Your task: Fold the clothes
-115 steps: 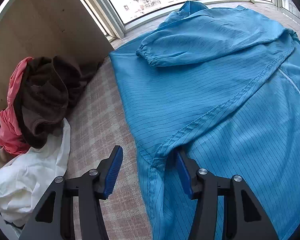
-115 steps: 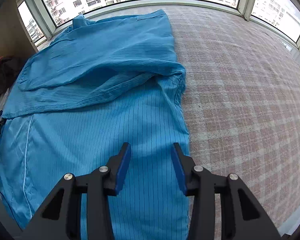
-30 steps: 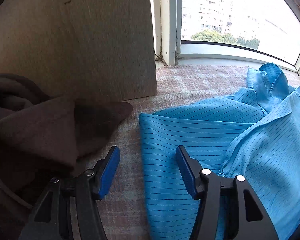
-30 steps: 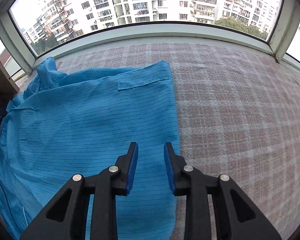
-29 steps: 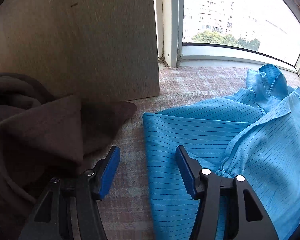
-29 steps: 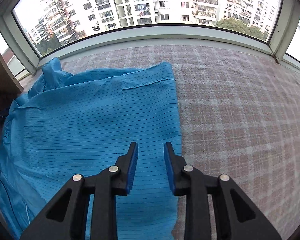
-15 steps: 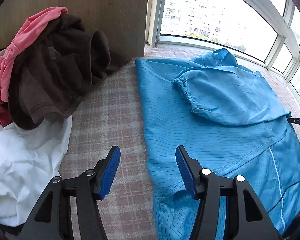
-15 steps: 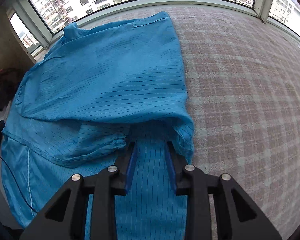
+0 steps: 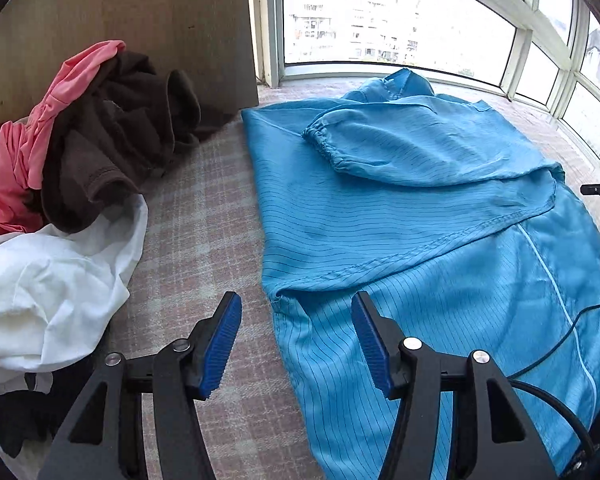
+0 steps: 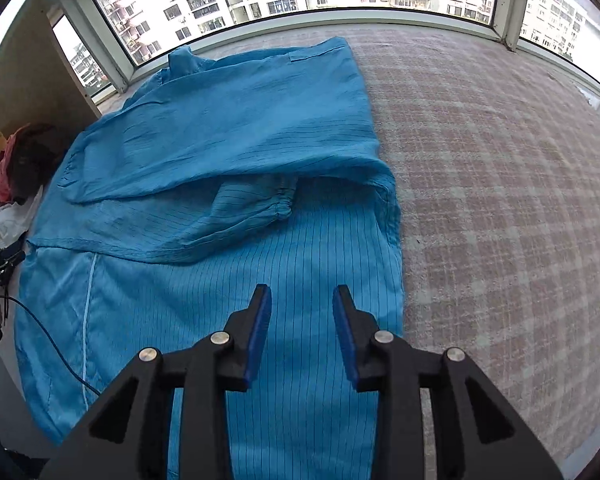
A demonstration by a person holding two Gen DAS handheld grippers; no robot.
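Both grippers hover empty above the blue garment (image 9: 400,216): the left gripper (image 9: 296,340) spread wide over its left edge, the right gripper (image 10: 300,334) narrower, its jaws having just been opening with nothing between them. Sleeves and sides are already folded inward; the lengthwise folds look undone. More clothes (image 9: 80,140) wait heaped at the plaid surface's (image 10: 500,200) left edge, seemingly unfolded.
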